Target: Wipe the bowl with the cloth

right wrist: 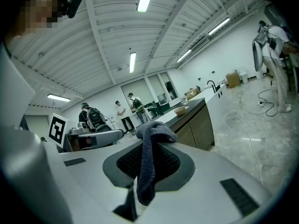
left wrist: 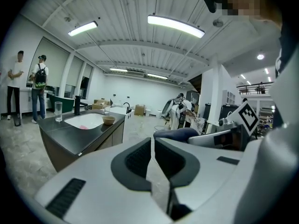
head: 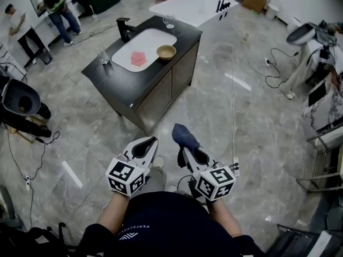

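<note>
1. The bowl [head: 166, 52] stands on the dark bench [head: 185, 39], at the right end of the white sink [head: 153, 39]. I cannot tell whether it sits inside the basin or on its rim. It is well apart from both grippers, with open floor between.
2. The right gripper [head: 184, 148] holds the dark blue cloth [head: 185, 135]. In the right gripper view its fingers are closed on a fold, and the rest of the cloth drapes over the tips.
3. The left gripper [head: 153, 141] holds nothing. Its fingers are almost together, with only a thin gap between them.
4. Risk: the cloth is pinched by one fold only. I think it could slip out once it rubs against the bowl.
5. Risk: nothing steadies the bowl. A wipe from one side could push it into the sink or toward the bench edge. The left fingers would first have to open in order to hold it.
6. Risk: a glass [head: 103, 56] stands at the left side of the sink and a stemmed glass [head: 169, 20] at the far side. A wide reach could knock either of them over.
7. Risk: a cable [head: 233, 90] lies on the floor to the right of the bench, so a foot could catch on it.
8. Writing: the cubes on the grippers carry only black and white square patterns. The dark shirt shows small print, which is too small to read with certainty. No brand is readable on the bowl or the bench.
</note>
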{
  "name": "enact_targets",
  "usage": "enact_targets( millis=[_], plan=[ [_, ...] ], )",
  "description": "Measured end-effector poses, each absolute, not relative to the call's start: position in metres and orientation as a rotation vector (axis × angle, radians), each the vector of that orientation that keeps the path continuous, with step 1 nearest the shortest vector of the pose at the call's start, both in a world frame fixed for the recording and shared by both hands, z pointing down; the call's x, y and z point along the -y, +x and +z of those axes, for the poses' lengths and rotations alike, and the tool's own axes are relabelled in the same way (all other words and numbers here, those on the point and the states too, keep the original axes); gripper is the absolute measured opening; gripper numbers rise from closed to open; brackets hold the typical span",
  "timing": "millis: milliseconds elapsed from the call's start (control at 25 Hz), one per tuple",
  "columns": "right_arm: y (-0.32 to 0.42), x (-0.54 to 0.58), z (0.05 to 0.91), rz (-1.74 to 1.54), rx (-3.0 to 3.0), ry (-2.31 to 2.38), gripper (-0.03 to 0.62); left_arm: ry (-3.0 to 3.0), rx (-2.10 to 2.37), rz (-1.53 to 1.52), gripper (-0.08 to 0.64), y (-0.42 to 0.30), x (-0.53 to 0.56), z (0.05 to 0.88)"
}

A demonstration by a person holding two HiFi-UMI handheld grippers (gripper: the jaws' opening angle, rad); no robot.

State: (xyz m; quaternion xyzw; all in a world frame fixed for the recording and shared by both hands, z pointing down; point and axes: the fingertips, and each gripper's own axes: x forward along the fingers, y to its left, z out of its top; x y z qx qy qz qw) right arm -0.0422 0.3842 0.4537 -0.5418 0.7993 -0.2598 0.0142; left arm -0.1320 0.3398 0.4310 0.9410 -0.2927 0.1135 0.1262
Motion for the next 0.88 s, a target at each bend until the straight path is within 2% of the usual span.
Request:
enact_targets(
  millis=[440, 880],
  plan=[
    [-0.015, -0.346, 0.461, -0.835, -2.422, -1.786, 0.061, 2.781, 0.674, 0.357, 0.029, -0.089, -0.292, 0.440],
    [-0.014, -0.260, 0.467, -0.891, -2.402, -1.823, 0.061, 2.749, 0.633, 0.423, 0.029, -0.100, -0.209, 0.457]
  ],
)
